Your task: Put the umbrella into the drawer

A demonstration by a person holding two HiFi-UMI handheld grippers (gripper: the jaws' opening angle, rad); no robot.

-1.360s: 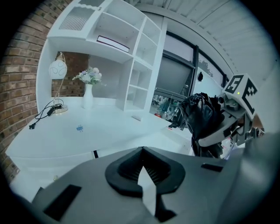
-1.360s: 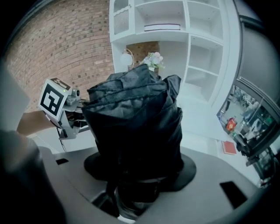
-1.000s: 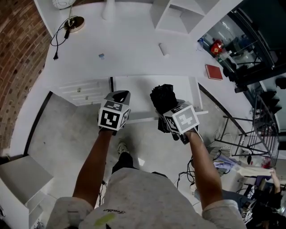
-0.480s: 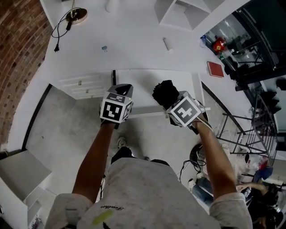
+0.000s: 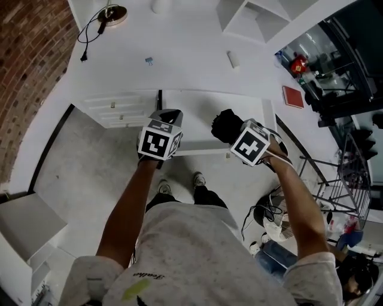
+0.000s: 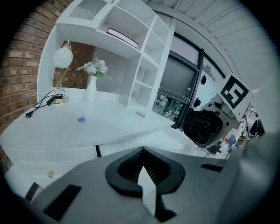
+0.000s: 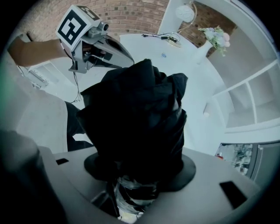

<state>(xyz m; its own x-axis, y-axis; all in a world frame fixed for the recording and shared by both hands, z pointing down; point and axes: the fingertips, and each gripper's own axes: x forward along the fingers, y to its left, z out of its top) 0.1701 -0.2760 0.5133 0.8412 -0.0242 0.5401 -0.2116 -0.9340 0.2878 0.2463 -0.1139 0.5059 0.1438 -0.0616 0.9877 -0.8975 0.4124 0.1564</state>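
Observation:
A folded black umbrella (image 5: 224, 125) is held in my right gripper (image 5: 232, 134), which is shut on its base; in the right gripper view the umbrella (image 7: 135, 122) fills the middle. It hangs over the right part of the pulled-out white drawer (image 5: 197, 113). My left gripper (image 5: 169, 115) hovers over the drawer's left end with its jaws shut and nothing in them. In the left gripper view the umbrella (image 6: 202, 127) and the right gripper's marker cube (image 6: 234, 91) show at the right, about level with the left gripper.
The white desk (image 5: 179, 60) carries a lamp base (image 5: 114, 13) with a black cable, a blue clip (image 5: 149, 60), a white cylinder (image 5: 232, 58) and a red book (image 5: 293, 97). A shelf unit (image 5: 257, 18) stands behind. Closed drawers (image 5: 119, 110) are at the left. The person's shoes (image 5: 197, 179) are below the drawer front.
The person has stepped closer, and shoes now show below the drawer. The right gripper has turned and shifted slightly right with the umbrella. The left gripper stays shut over the drawer's left end.

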